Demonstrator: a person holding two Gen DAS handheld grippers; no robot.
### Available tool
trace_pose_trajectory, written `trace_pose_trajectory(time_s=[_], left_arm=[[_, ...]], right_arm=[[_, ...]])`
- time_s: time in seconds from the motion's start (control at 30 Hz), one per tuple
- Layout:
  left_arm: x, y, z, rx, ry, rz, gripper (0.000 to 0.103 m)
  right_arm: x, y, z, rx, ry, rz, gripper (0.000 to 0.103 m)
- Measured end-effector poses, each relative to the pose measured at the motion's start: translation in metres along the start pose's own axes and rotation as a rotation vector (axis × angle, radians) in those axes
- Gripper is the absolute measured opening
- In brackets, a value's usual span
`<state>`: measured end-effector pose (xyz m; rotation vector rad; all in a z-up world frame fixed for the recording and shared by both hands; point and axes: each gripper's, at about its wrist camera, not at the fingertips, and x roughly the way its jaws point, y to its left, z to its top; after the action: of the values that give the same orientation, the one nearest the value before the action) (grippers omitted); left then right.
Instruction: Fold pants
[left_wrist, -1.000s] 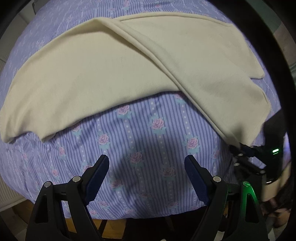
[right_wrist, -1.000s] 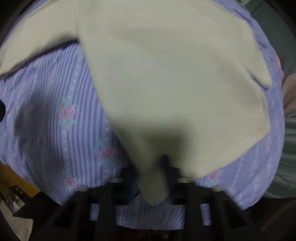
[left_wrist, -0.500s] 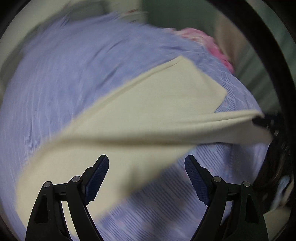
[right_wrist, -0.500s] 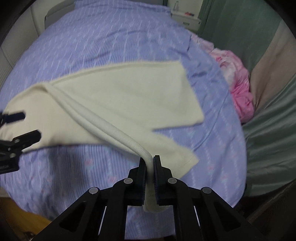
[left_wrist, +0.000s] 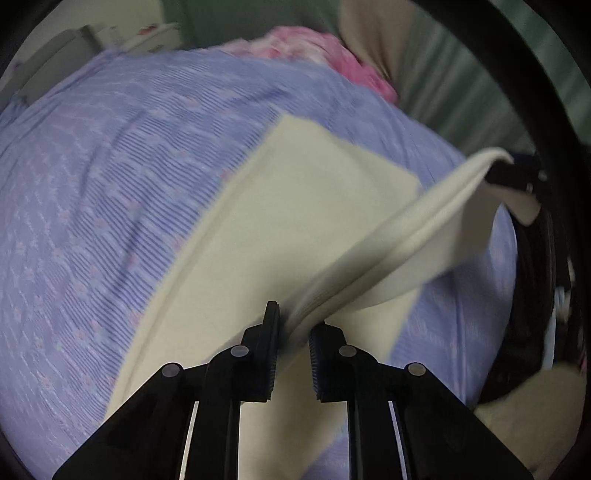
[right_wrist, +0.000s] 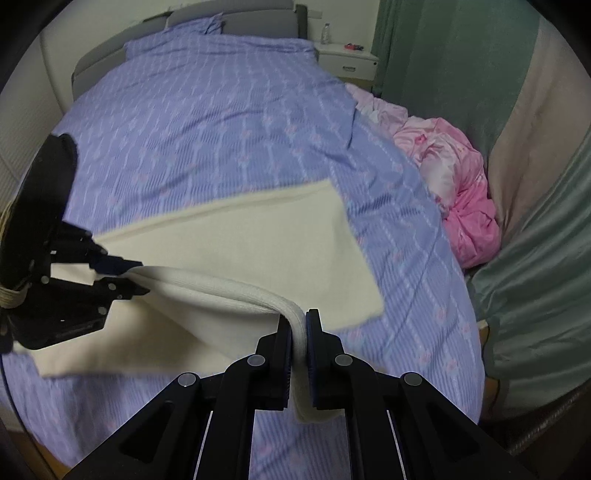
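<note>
Our right gripper (right_wrist: 298, 325) is clamped on the ribbed waistband of the cream pants (right_wrist: 258, 236), the band pinched between its two fingers and a short tail of cloth hanging below them. Our left gripper (left_wrist: 293, 325) has its fingers drawn close around the same raised edge of the pants; the picture is blurred, so we cannot tell whether the pads truly bite the cloth. In the right wrist view that left gripper (right_wrist: 138, 277) meets the waistband at its other end, and the band stretches between the two tools, lifted off the bed.

We can read no writing or labels anywhere.

The rest of the pants lies flat on the purple striped bedspread (right_wrist: 207, 122), reaching away from the grippers toward the pink bundle of bedding (right_wrist: 458, 184) at the bedspread's far right edge.

Half a second ago the left gripper's fingers stood wide apart over the cloth; now they have closed in on the edge. The right gripper keeps its hold.
</note>
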<state>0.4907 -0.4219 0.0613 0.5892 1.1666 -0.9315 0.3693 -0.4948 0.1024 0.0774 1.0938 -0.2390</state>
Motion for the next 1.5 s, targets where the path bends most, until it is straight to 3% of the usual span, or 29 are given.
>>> trace_pose_trajectory(time_s=[0.17,0.33,0.47,0.67,0.77,0.8,0.83,0.9,0.97,1.03,1.1,1.23,1.4,1.5], left_arm=[[0.019,0.025,0.040,-0.049,-0.015,0.058,0.016],[0.070,0.051,0.054,-0.076,0.012,0.104,0.016],[0.097,0.063,0.057,-0.100,0.015,0.125,0.016],[0.117,0.080,0.058,-0.153,0.013,0.129,0.016],[0.129,0.083,0.062,-0.144,0.038,0.165,0.027],[0.130,0.081,0.066,-0.133,0.042,0.191,0.040],[0.128,0.078,0.070,-0.116,0.032,0.229,0.054],[0.118,0.075,0.081,-0.104,-0.012,0.262,0.061],[0.102,0.070,0.096,-0.103,-0.079,0.246,0.065],[0.089,0.063,0.109,-0.090,-0.139,0.210,0.070],[0.083,0.055,0.122,-0.061,-0.171,0.174,0.070],[0.088,0.041,0.148,-0.031,-0.177,0.085,0.070],[0.112,0.036,0.168,-0.042,-0.133,0.053,0.069],[0.134,0.027,0.170,-0.031,-0.097,0.049,0.069]], right_arm=[[0.038,-0.014,0.051,0.004,-0.002,0.008,0.008],[0.114,-0.023,0.100,-0.042,0.071,0.035,0.008],[0.164,-0.020,0.118,-0.089,0.109,0.034,0.007],[0.202,-0.013,0.131,-0.104,0.101,0.042,0.007],[0.219,-0.010,0.134,-0.109,0.109,0.050,0.007],[0.226,-0.011,0.133,-0.102,0.120,0.055,0.007],[0.230,-0.014,0.132,-0.092,0.135,0.063,0.010],[0.229,-0.025,0.131,-0.055,0.124,0.076,0.022],[0.209,-0.040,0.130,-0.009,0.045,0.025,0.052],[0.180,-0.060,0.121,0.065,-0.040,-0.036,0.059],[0.154,-0.081,0.105,0.149,-0.089,-0.039,0.060],[0.114,-0.117,0.041,0.359,-0.142,-0.040,0.060],[0.111,-0.129,-0.050,0.636,-0.083,-0.028,0.060],[0.123,-0.130,-0.083,0.716,-0.022,0.016,0.059]])
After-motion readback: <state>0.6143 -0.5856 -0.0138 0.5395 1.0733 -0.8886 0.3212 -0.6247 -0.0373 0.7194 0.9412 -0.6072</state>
